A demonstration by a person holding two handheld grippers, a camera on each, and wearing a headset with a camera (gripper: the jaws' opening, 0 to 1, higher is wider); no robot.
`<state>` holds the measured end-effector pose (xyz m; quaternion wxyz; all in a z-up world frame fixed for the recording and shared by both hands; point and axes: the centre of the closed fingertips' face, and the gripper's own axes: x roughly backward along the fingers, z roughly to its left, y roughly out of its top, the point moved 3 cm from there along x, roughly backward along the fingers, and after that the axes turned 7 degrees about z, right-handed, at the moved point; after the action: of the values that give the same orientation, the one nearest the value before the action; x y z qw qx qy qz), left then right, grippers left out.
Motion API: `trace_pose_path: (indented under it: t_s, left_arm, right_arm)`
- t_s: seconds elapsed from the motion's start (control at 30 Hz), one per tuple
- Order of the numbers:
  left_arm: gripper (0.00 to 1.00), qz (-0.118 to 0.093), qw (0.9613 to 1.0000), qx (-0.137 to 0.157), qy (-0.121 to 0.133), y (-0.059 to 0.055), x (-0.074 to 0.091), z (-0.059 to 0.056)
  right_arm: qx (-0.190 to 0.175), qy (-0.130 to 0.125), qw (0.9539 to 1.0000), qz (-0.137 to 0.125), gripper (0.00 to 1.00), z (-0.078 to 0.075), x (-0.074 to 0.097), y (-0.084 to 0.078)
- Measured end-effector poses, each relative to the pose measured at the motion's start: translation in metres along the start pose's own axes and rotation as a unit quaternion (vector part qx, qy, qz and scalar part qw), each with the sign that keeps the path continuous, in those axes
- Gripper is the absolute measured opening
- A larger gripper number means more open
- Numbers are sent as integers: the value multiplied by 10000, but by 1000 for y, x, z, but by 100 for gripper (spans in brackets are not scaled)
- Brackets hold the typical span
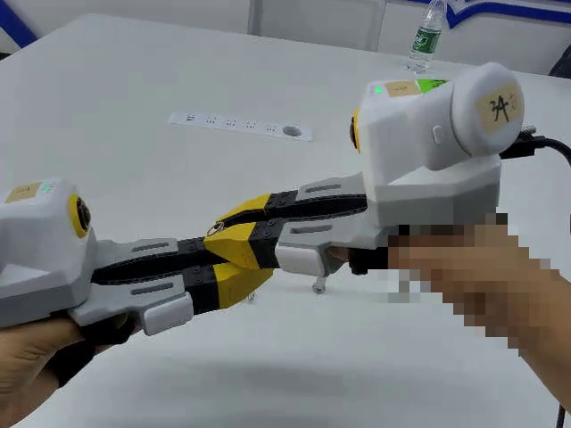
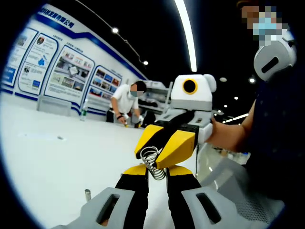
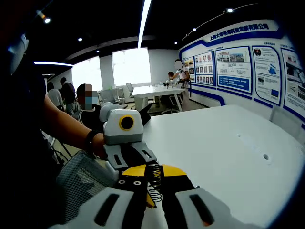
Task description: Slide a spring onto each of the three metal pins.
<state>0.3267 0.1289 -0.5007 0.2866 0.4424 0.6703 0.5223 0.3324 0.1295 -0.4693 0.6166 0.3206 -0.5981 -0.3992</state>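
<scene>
A small metal coil spring (image 1: 214, 229) is held in the air above the white table (image 1: 134, 107), where the two grippers meet tip to tip. My left gripper (image 1: 243, 264) comes in from the lower left and my right gripper (image 1: 219, 230) from the upper right. In the left gripper view the spring (image 2: 151, 157) sits between my left gripper's (image 2: 158, 170) yellow tips, with the right gripper (image 2: 161, 143) facing it. In the right gripper view the spring (image 3: 153, 181) runs between my right gripper's (image 3: 155, 193) jaws. A short metal pin (image 1: 318, 287) stands on the table under the right gripper, also seen as the pin (image 2: 87, 194).
A white power strip (image 1: 241, 125) lies across the far middle of the table. A water bottle (image 1: 426, 36) stands at the far right edge. A black cable (image 1: 549, 147) trails from the right gripper. People sit and stand at other tables in the room behind.
</scene>
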Motion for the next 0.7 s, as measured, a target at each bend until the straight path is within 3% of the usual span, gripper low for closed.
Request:
trace_pose_path:
  t_s: [0.7]
  left_arm:
    - [12,481,9979,-417,154,-10,6,8]
  right_arm:
    - [108,-155,9993,317,12,-7,18,-17]
